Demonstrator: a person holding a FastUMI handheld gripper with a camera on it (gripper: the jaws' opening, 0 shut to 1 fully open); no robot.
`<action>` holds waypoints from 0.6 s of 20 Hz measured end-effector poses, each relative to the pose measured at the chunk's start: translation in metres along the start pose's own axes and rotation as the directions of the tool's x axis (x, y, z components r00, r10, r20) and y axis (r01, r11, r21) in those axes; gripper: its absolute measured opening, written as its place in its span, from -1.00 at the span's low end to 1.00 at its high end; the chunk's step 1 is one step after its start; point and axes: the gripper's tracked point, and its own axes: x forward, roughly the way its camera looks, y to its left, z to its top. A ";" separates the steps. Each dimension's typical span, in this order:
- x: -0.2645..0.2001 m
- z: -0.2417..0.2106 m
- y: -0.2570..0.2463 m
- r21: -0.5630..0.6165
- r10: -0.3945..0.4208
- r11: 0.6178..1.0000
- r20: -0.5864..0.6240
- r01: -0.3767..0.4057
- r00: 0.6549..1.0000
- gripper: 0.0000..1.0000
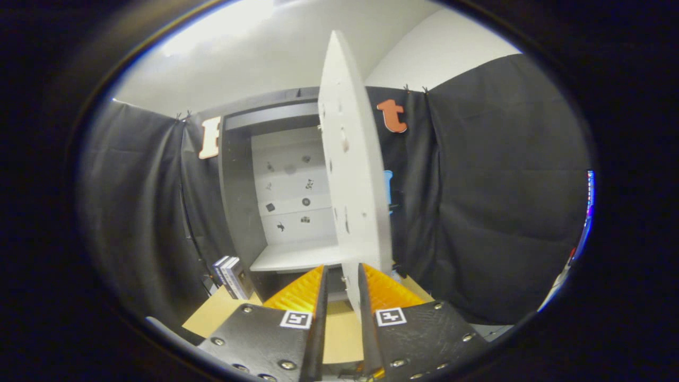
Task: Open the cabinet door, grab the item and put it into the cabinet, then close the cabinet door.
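The grey cabinet (238,212) stands open beyond the fingers, showing a white back panel with small dark marks and a pale shelf (297,257). Its white door (353,185) is swung out toward me and seen nearly edge-on. The door's lower edge drops between the fingers of my gripper (342,281). It lies against the right finger, and a dark gap separates it from the left finger. The fingers stand narrowly apart, so the gripper is open around the door edge. A small dark blue and white box (231,277) stands upright on the table, just left of the cabinet's base.
The light wooden tabletop (212,318) runs under the fingers to the cabinet. Black cloth walls close in on the left and right, and the right cloth hangs close behind the open door. A white ceiling is above.
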 end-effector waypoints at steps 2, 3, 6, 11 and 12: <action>0.006 -0.016 0.032 -0.006 0.022 1.000 -0.016 -0.022 1.000 -0.09; 0.010 -0.027 0.046 -0.017 0.025 1.000 -0.030 -0.025 0.999 0.07; 0.025 -0.064 0.088 -0.051 0.032 0.998 -0.066 -0.036 0.997 0.55; 0.052 -0.140 0.145 -0.032 0.047 0.998 -0.145 -0.052 0.988 0.93; 0.059 -0.158 0.149 -0.040 0.044 0.998 -0.165 -0.051 0.985 0.93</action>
